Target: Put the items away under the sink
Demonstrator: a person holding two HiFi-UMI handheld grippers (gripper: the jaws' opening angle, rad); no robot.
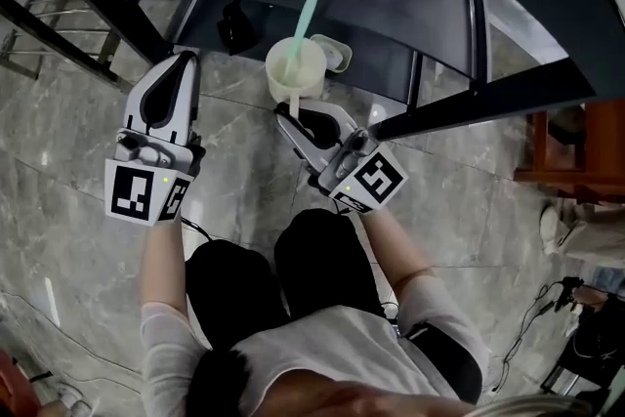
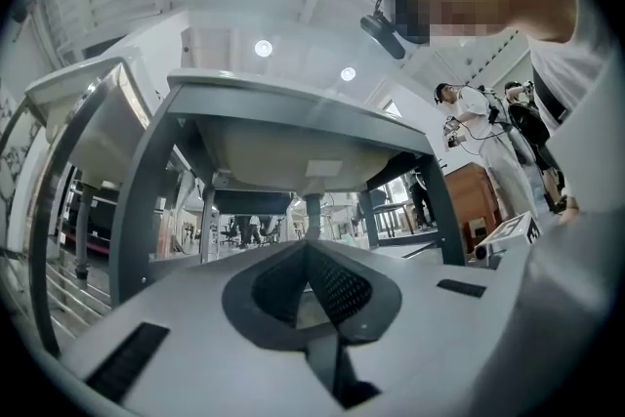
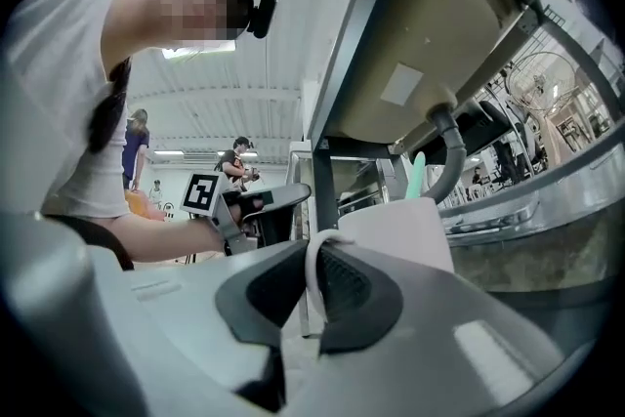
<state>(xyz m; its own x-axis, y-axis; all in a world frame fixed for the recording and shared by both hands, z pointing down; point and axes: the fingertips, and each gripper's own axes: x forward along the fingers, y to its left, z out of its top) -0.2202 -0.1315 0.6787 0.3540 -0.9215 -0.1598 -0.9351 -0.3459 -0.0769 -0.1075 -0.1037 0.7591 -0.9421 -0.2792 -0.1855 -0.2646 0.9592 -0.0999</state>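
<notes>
Right gripper (image 1: 291,117), closest to me, pinches the handle (image 3: 312,273) of the cup (image 1: 296,65). Left gripper (image 1: 184,59) is pressed together on nothing. Below the sink (image 3: 430,44), at the front edge of the shelf (image 1: 391,5), the cup hangs with a brush (image 1: 308,15) standing in it. I'd keep it level, pass inside the frame bar (image 1: 488,101), land it on bare shelf beside the pale tub (image 1: 337,52), then let go. The floor (image 1: 78,112) is grey marble, and beyond is a bright hall with other people.
</notes>
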